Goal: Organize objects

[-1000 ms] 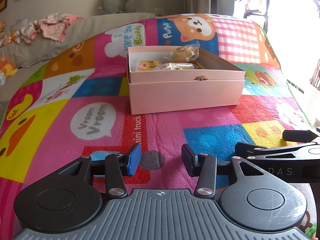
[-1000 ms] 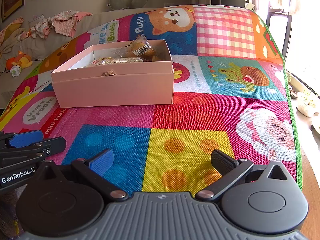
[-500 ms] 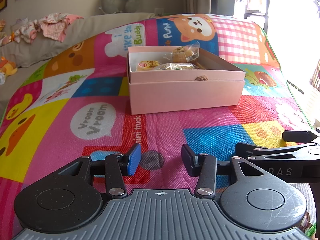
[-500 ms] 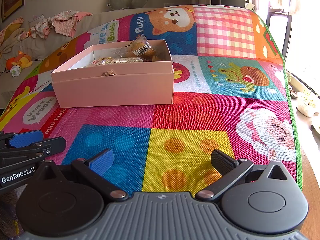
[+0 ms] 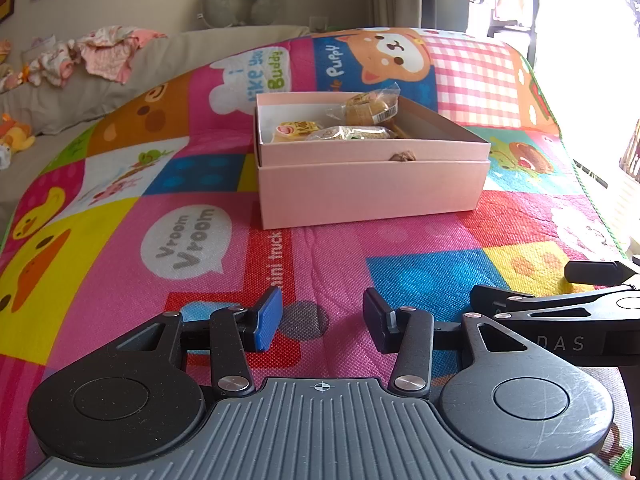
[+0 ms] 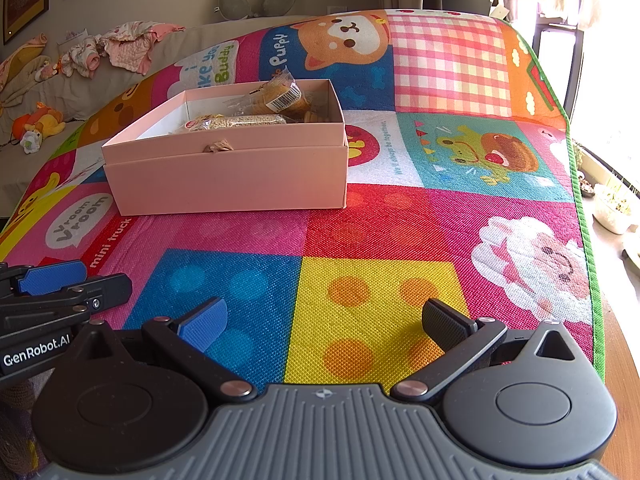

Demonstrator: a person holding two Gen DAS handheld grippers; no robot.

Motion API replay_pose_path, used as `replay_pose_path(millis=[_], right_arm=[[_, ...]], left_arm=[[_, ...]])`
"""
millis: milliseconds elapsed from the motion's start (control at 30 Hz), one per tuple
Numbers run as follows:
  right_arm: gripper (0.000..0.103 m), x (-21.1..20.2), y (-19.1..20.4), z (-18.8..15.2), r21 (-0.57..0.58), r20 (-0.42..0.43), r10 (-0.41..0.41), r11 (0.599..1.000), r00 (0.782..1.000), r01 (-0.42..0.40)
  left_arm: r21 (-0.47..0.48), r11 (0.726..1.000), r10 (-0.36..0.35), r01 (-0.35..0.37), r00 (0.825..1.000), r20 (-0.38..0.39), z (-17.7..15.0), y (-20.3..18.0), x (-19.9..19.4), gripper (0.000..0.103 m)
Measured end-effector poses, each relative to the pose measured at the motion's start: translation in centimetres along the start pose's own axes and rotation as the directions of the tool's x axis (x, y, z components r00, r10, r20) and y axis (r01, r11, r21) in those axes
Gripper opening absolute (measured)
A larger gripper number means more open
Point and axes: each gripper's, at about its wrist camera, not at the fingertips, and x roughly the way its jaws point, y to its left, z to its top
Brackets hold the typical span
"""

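Ahead of my left claw (image 5: 322, 320), across a stretch of bare play mat (image 5: 120, 216), sits the pink box (image 5: 372, 192), well apart from both claws and a little to the right of the left one's line. Nothing has changed over the last second: both claws sit where they were, jaws unmoved, and the box and its contents lie exactly as before. I read that as a pause, either just finished or not yet started on the next pick.

My left claw stands open with nothing between its pads, hovering low over the mat. Beyond it, inside the box, I can make out a few wrapped snacks (image 5: 364, 110): a round one leaning on the far wall and a long bar lying toward the near wall. A small knotted tab (image 5: 402, 157) shows on the box's near rim.

My right claw (image 6: 322, 322) is spread wider, also empty, and from it the box (image 6: 240, 176) lies ahead and to the left. No loose items show on the mat near either claw, so the sorting looks largely done, unless something lies out of view.
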Motion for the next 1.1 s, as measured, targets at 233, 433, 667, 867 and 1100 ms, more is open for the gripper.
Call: replay_pose_path(millis=[233, 433, 667, 867, 1100], right_arm=[[0.103, 0.01, 0.0, 0.0, 0.0, 0.0, 0.0, 1.0, 1.0, 0.0], [0.103, 0.01, -0.01, 0.0, 0.0, 0.0, 0.0, 1.0, 1.0, 0.0], [0.103, 0.02, 0.0, -0.01, 0.0, 0.0, 0.0, 1.0, 1.0, 0.0], [0.103, 0.01, -0.01, -0.01, 0.0, 0.0, 0.0, 1.0, 1.0, 0.0], [0.103, 0.0, -0.02, 0.0, 0.0, 0.0, 0.0, 1.0, 1.0, 0.0]], left_arm=[[-0.003, 1.0, -0.002, 0.002, 1.0, 0.0, 0.0, -0.01, -0.01, 0.05], [-0.004, 1.0, -0.002, 0.002, 1.0, 0.0, 0.02, 0.01, 0.0, 0.05], [-0.012, 1.0, -0.007, 0.007, 1.0, 0.001, 0.03, 0.1, -0.02, 0.05], [-0.015, 1.0, -0.01, 0.01, 1.0, 0.001, 0.02, 0.25, -0.01, 0.05], [0.001, 1.0, -0.003, 0.003, 1.0, 0.0, 0.05, 0.1, 0.09, 0.05]])
